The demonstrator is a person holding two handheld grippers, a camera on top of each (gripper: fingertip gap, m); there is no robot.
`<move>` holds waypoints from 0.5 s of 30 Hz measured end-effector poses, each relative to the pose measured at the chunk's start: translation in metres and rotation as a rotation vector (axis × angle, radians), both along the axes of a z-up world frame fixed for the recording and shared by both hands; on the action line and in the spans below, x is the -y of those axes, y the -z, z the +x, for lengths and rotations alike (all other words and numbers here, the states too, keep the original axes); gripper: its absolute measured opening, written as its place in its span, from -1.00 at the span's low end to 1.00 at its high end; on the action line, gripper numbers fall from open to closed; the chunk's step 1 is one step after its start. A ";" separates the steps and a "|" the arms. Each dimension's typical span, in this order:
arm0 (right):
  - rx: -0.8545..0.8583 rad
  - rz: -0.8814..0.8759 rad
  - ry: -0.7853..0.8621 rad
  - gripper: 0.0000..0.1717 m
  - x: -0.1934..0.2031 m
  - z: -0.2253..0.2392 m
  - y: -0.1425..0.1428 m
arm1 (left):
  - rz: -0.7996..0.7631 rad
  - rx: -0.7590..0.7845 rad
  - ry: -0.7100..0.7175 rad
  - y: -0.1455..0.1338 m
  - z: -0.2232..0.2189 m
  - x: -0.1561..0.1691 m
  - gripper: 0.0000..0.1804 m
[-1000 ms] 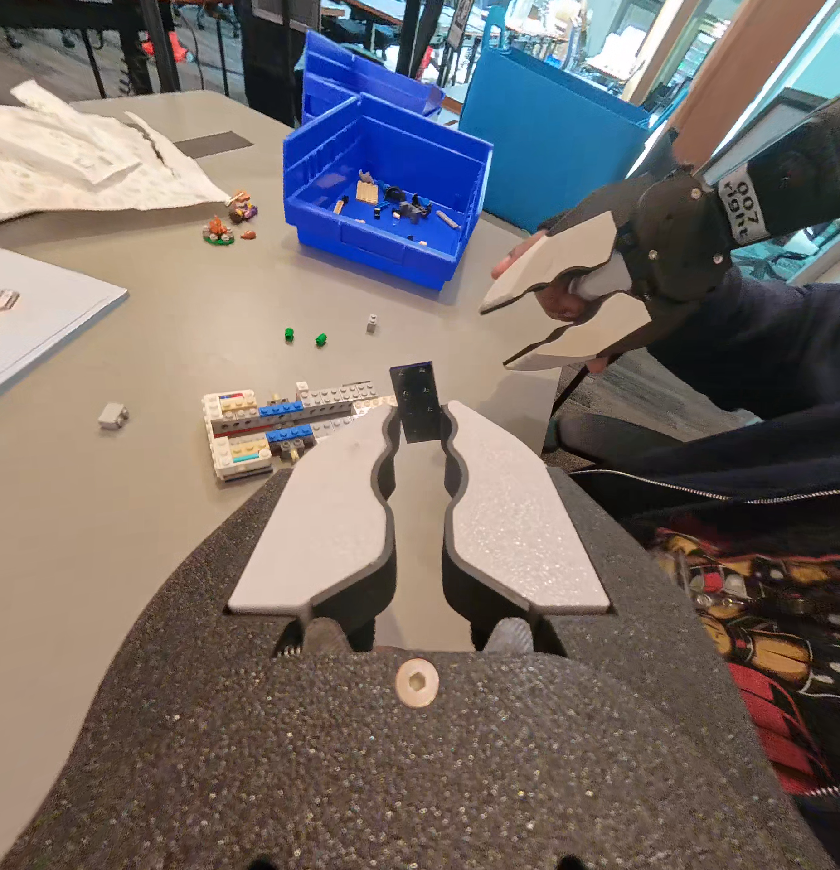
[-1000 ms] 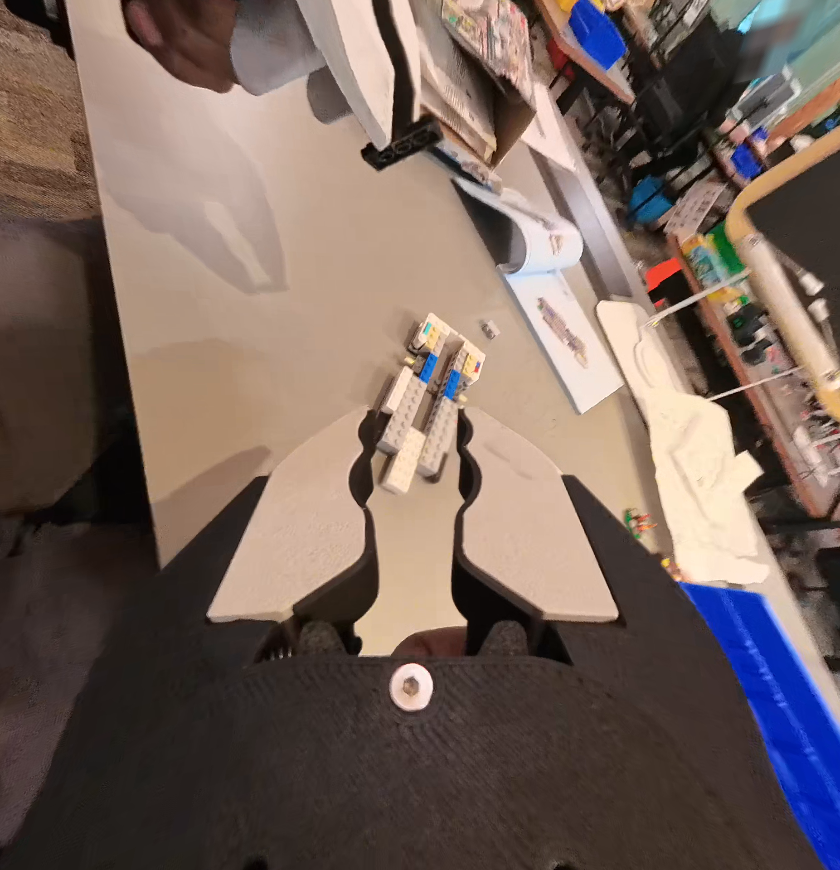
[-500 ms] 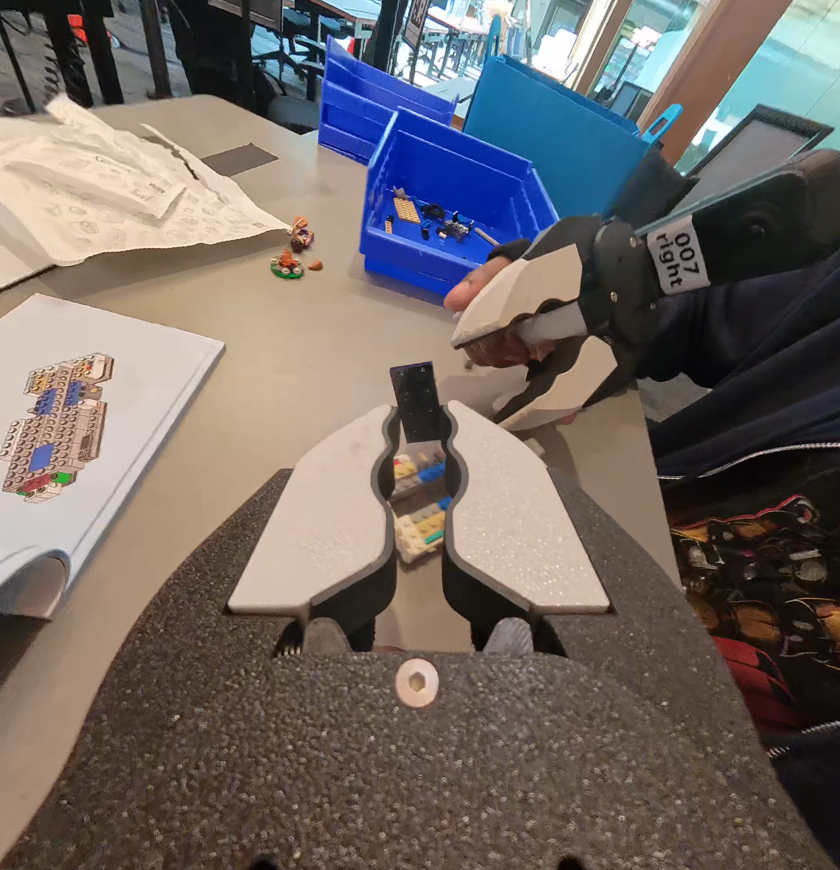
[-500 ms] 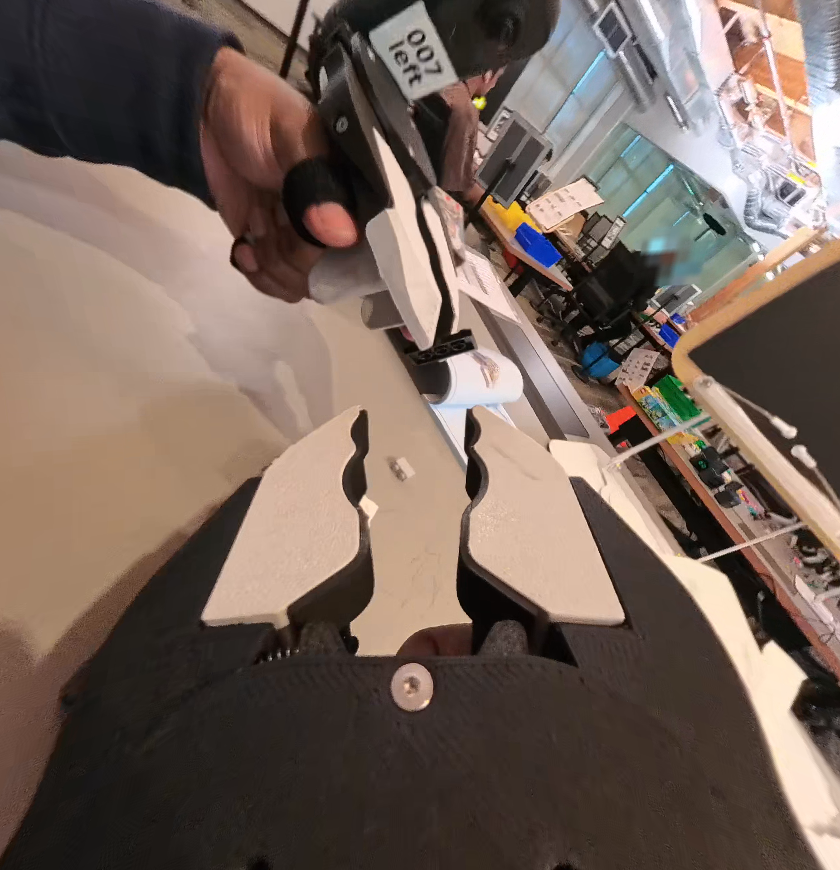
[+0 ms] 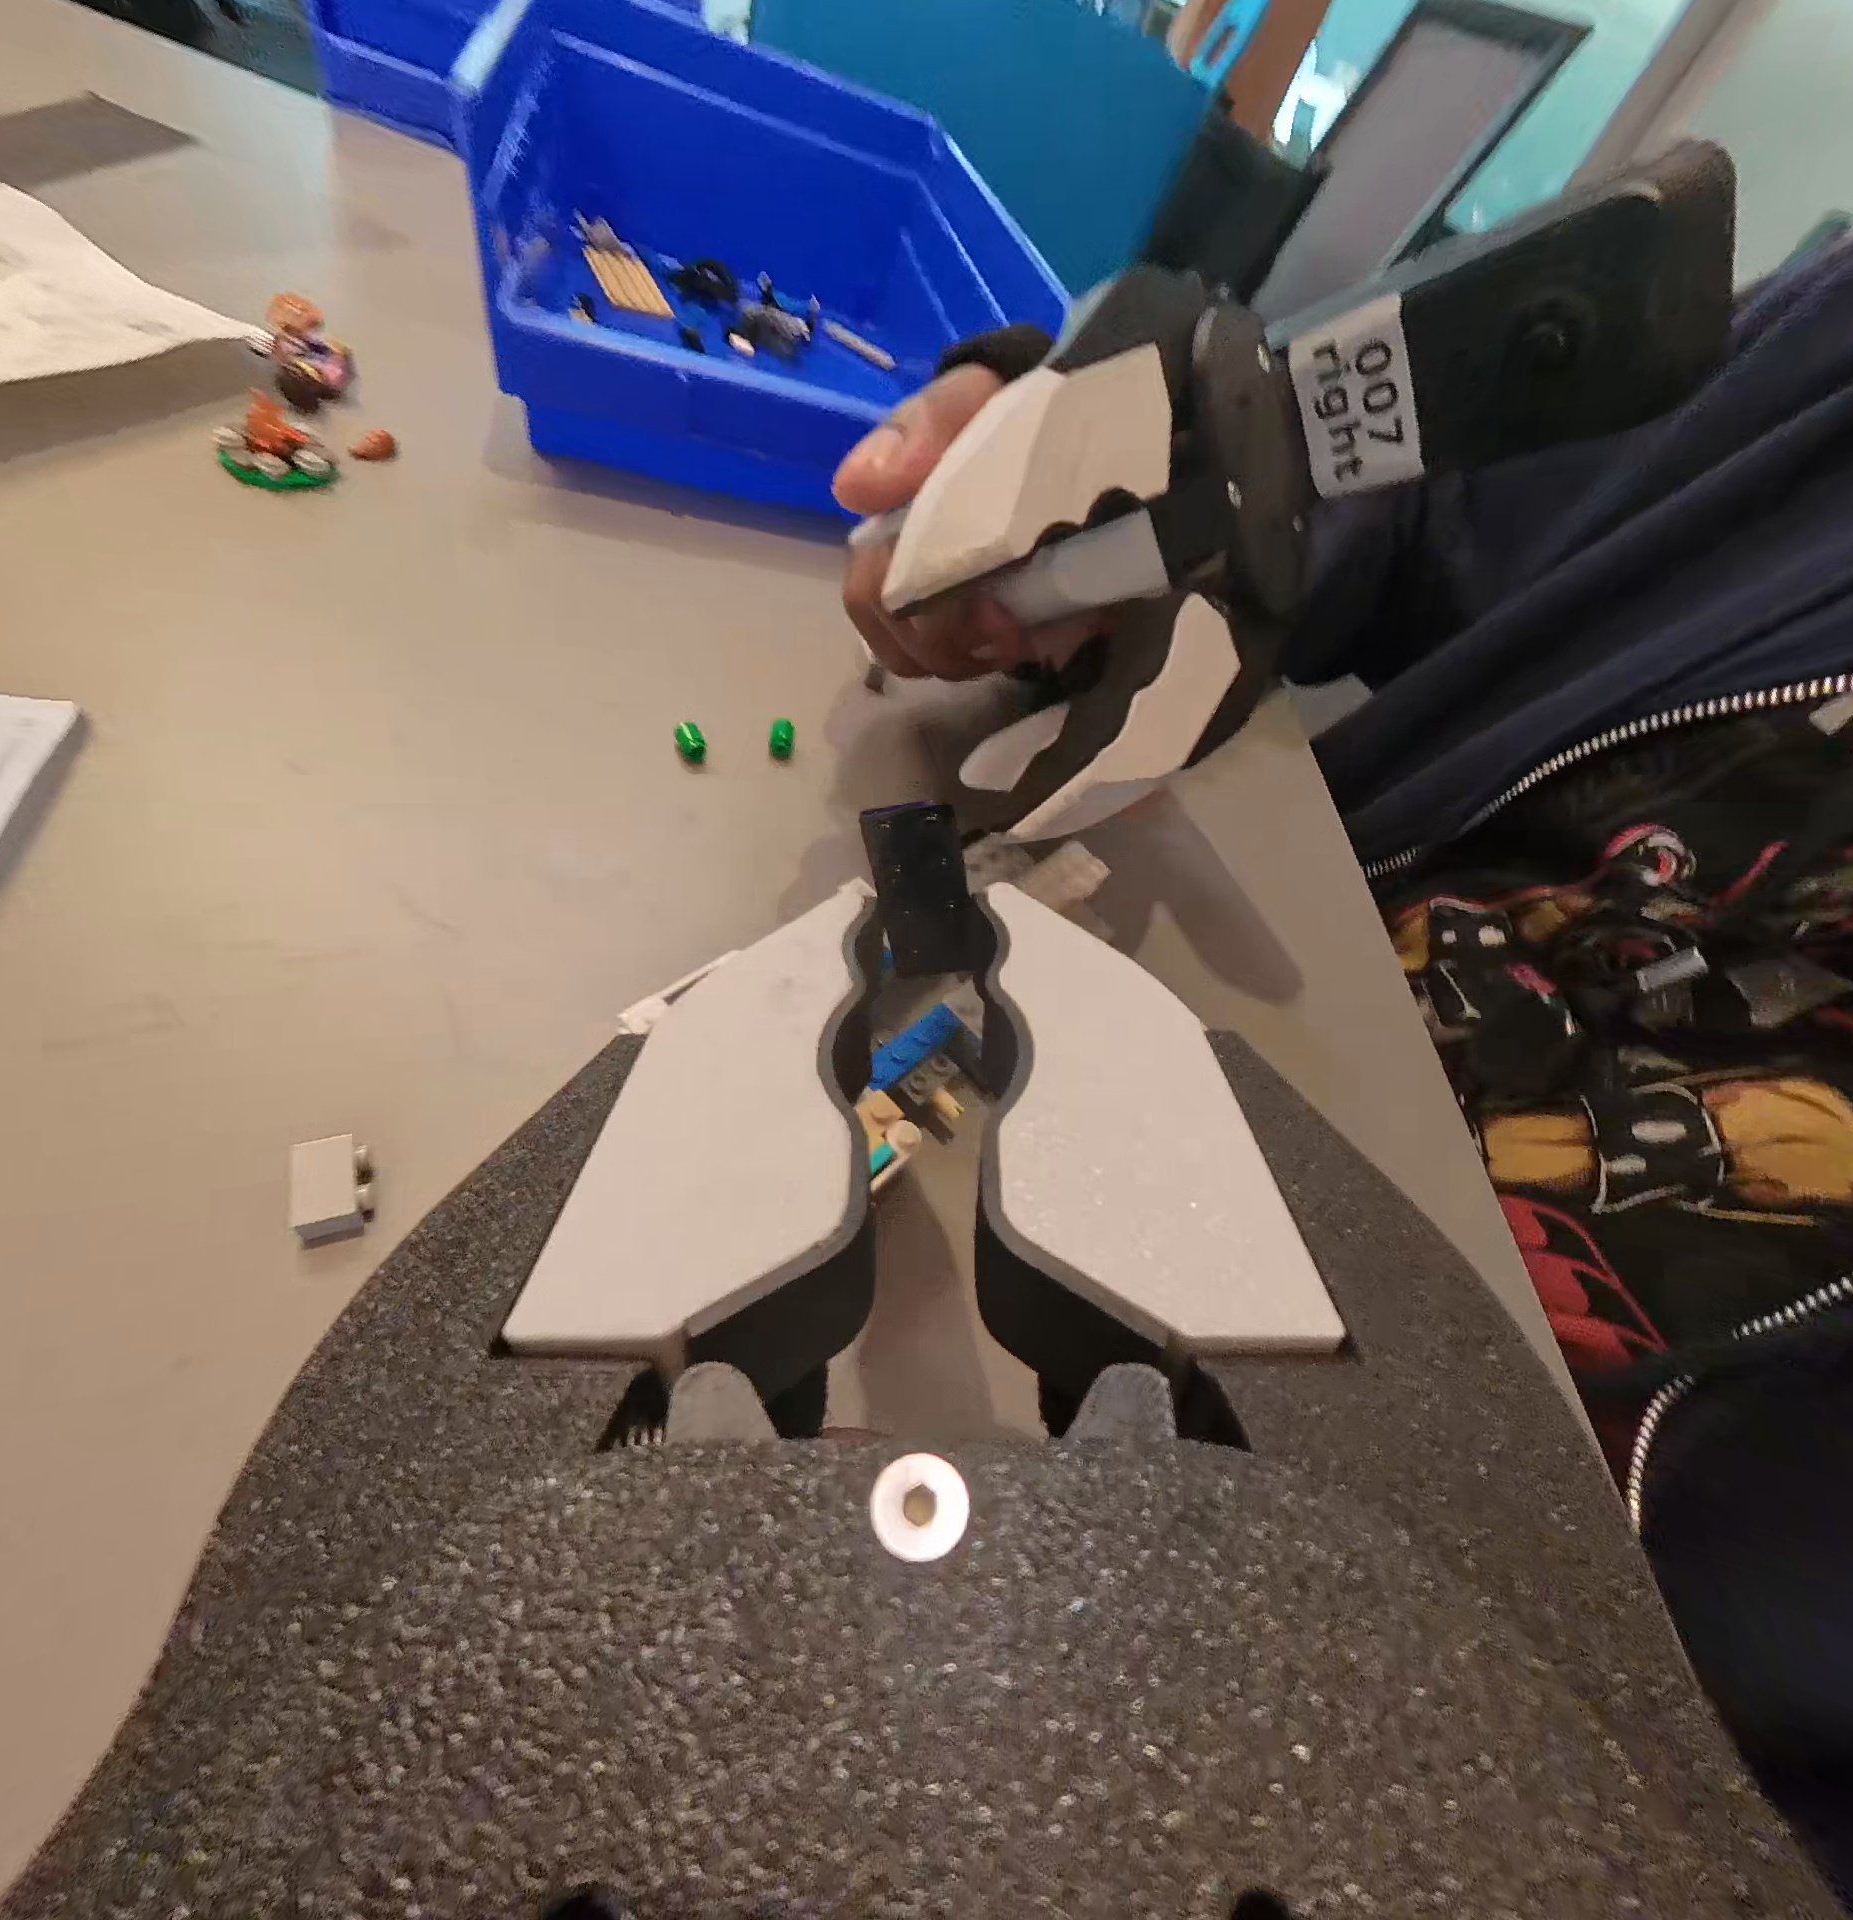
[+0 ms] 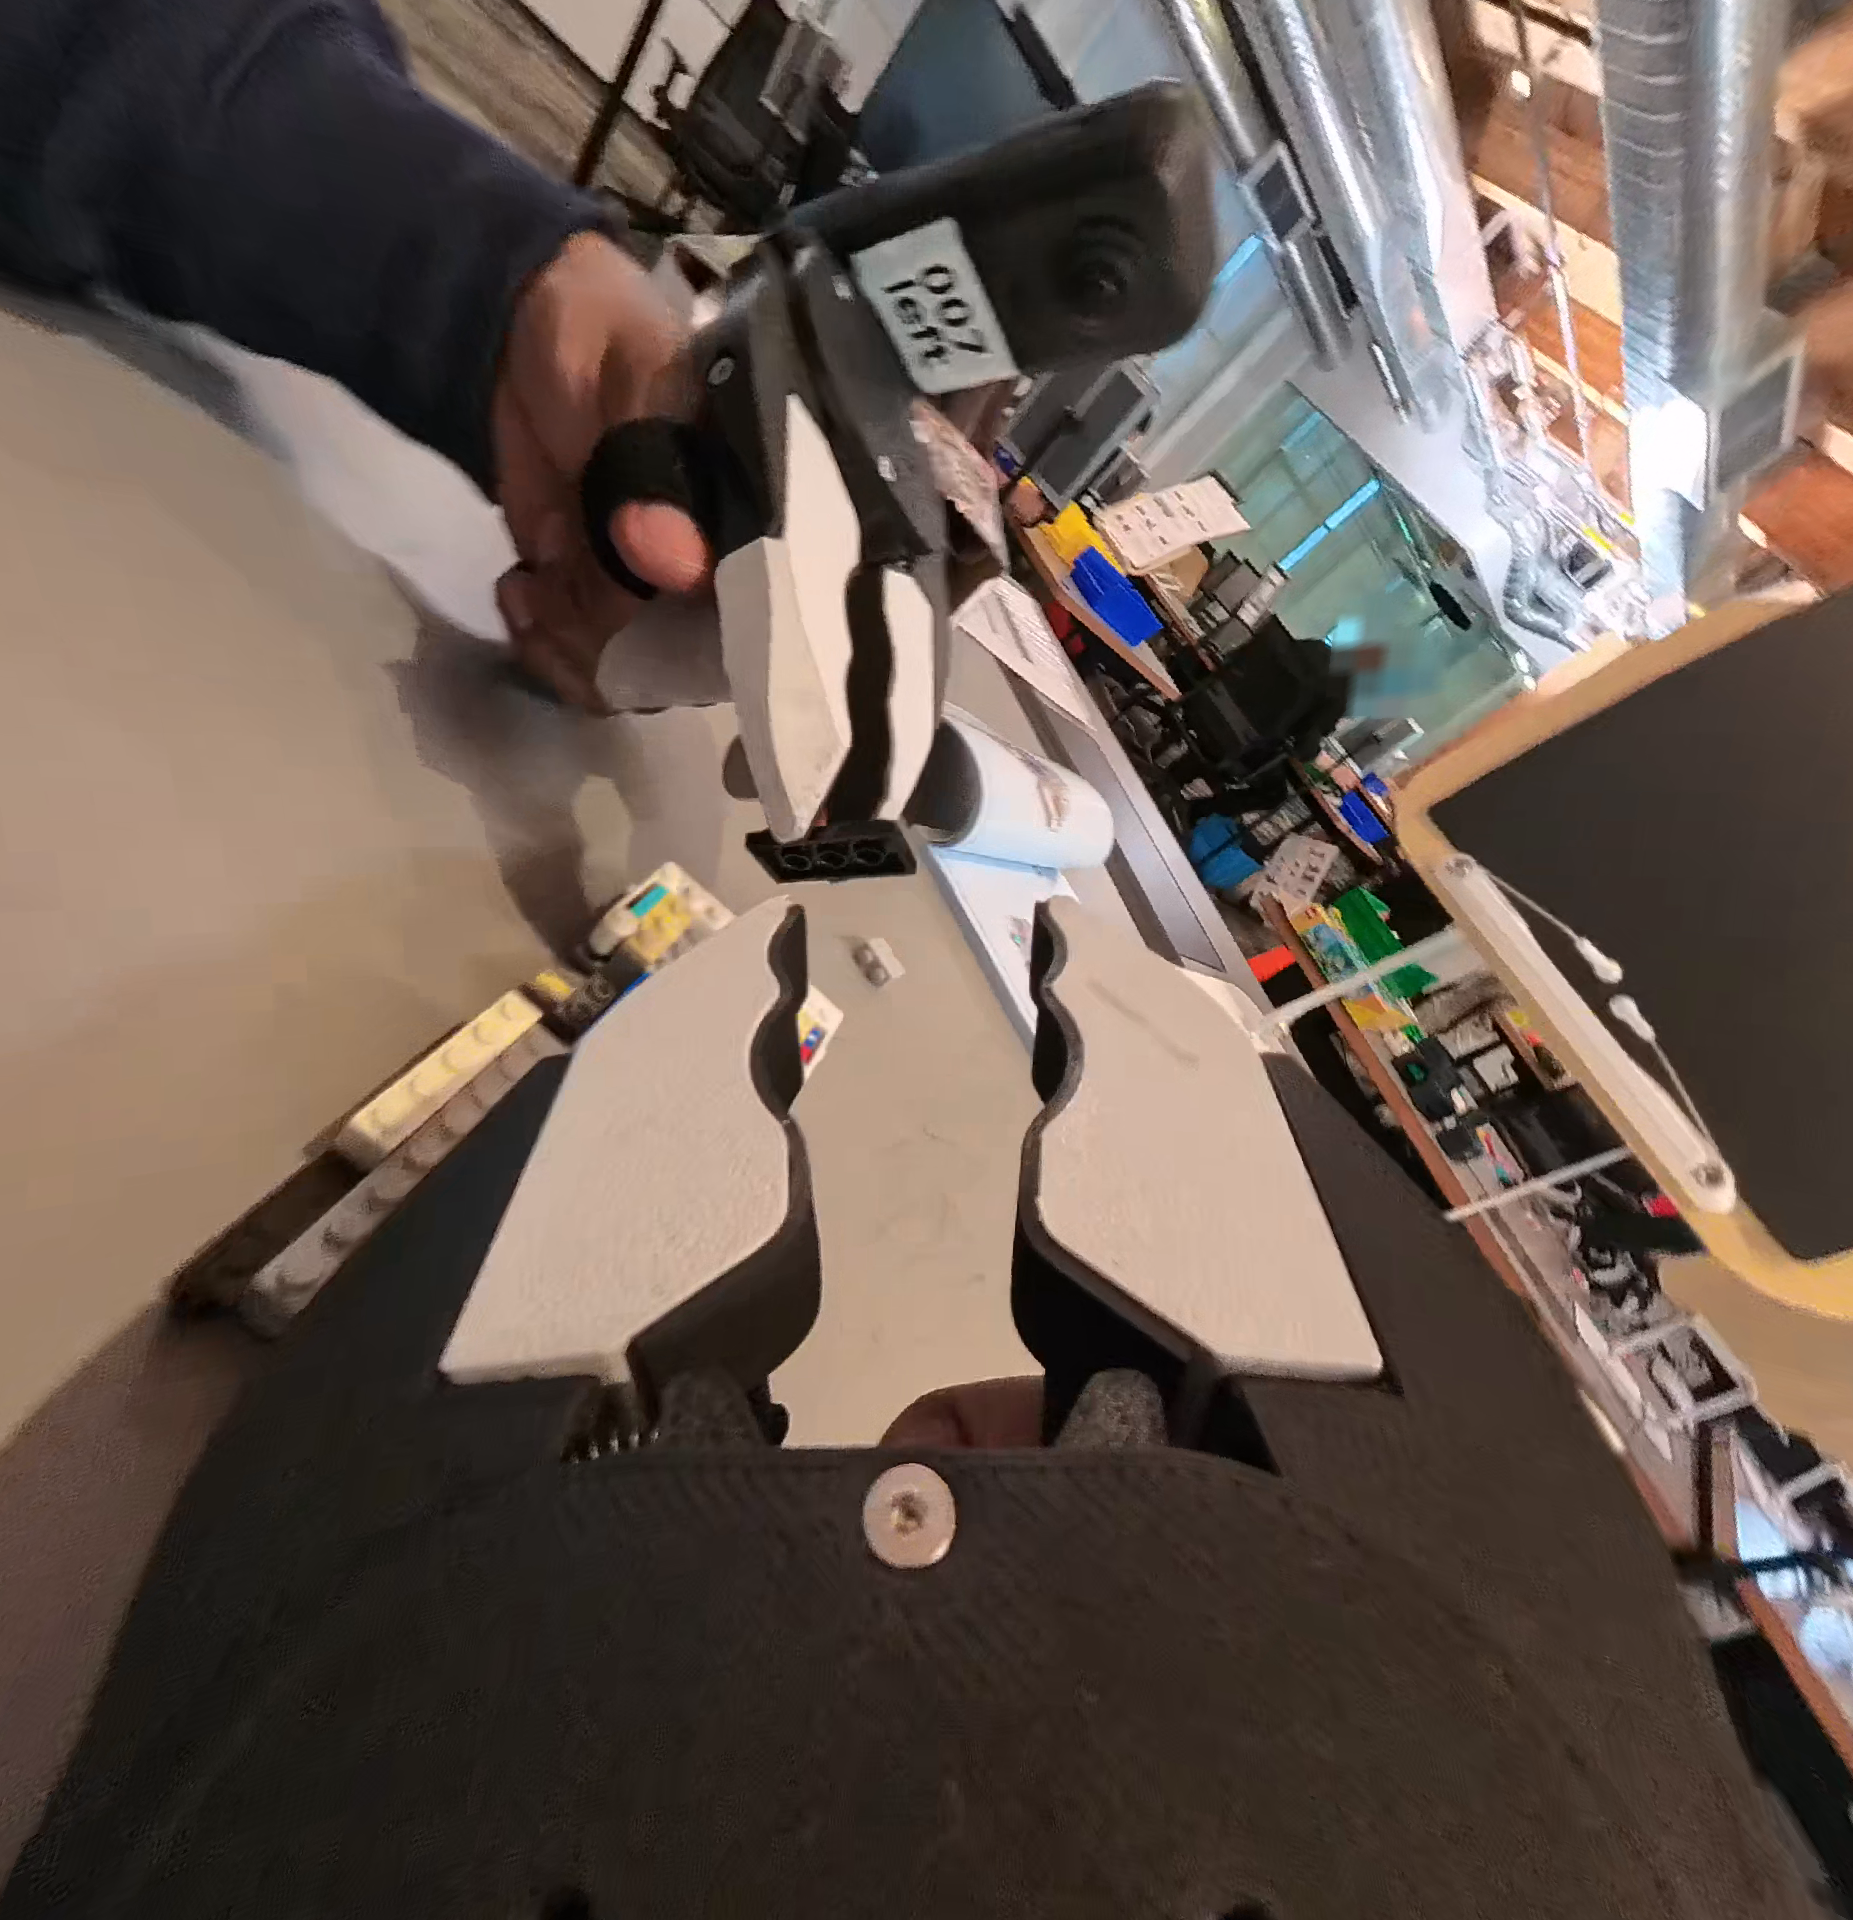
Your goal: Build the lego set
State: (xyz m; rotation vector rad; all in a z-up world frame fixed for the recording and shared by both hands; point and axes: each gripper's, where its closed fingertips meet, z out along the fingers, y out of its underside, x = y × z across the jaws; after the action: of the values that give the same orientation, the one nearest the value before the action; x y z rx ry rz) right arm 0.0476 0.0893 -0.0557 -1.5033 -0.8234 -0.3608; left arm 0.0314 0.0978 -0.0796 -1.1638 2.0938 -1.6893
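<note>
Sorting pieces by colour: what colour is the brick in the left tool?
Black, clearest in the left wrist view.

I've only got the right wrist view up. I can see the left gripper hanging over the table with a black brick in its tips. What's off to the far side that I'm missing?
Observer: A blue bin with small loose parts in it stands on the table; the left wrist view shows it.
Operator: Anything loose near the brick model?
Observer: Yes, two small green pieces lie on the table past the black brick, apart from the model.
Operator: And my own gripper, how does it look from there?
Observer: The right gripper shows from the side, jaws apart, nothing between them, its lower finger low beside the model's far end.
</note>
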 end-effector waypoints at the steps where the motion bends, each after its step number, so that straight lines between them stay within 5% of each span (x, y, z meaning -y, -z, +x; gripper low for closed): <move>1: 0.026 -0.013 -0.034 -0.50 0.003 -0.003 0.004 | 0.021 -0.010 0.022 0.002 -0.002 0.004 -0.82; 15: 0.282 -0.070 -0.182 -0.49 0.017 -0.019 0.031 | 0.078 -0.152 0.139 0.028 -0.004 0.034 -0.82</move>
State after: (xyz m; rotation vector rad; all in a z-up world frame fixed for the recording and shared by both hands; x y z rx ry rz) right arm 0.0290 0.0724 -0.0866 -1.4467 -1.1980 -0.4177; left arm 0.0272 0.0640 -0.1072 -1.1825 2.3597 -1.6054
